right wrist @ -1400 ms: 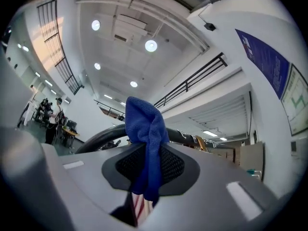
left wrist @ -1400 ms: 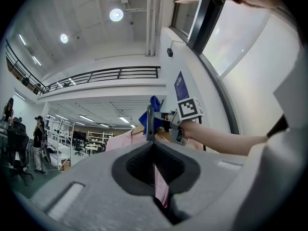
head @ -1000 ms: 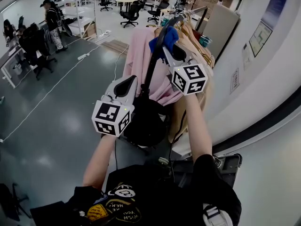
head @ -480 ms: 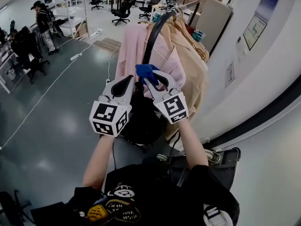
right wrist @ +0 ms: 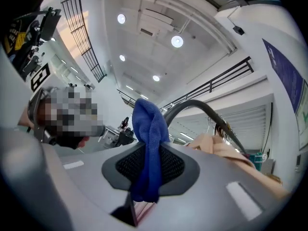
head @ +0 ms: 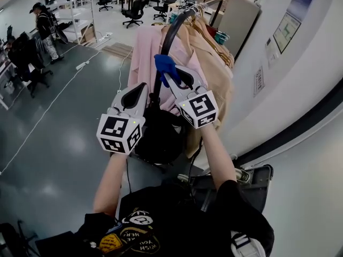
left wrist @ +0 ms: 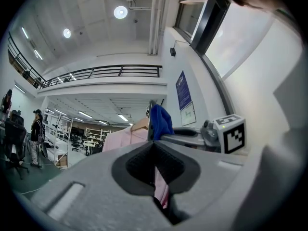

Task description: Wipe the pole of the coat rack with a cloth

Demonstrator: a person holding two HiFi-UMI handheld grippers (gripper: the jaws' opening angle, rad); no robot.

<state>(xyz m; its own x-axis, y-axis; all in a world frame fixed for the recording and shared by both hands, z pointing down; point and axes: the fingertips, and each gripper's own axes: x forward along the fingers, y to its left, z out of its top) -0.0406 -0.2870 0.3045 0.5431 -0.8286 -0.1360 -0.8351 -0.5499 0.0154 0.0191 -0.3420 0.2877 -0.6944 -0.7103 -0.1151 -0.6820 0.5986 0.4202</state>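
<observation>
Jaws of my right gripper (head: 169,80) pinch a crumpled blue cloth (head: 163,65) beside the black metal pole (head: 170,33) rising beyond them. My left gripper (head: 142,87) has its jaws together.

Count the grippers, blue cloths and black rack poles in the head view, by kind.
grippers: 2, the left gripper and the right gripper
blue cloth: 1
black pole: 1
Total: 4

A glossy grey floor (head: 59,143) meets a white wall (head: 300,90); black office chairs (head: 133,12) and white shelves (head: 75,15) stand far back under round ceiling lamps (left wrist: 121,12).
</observation>
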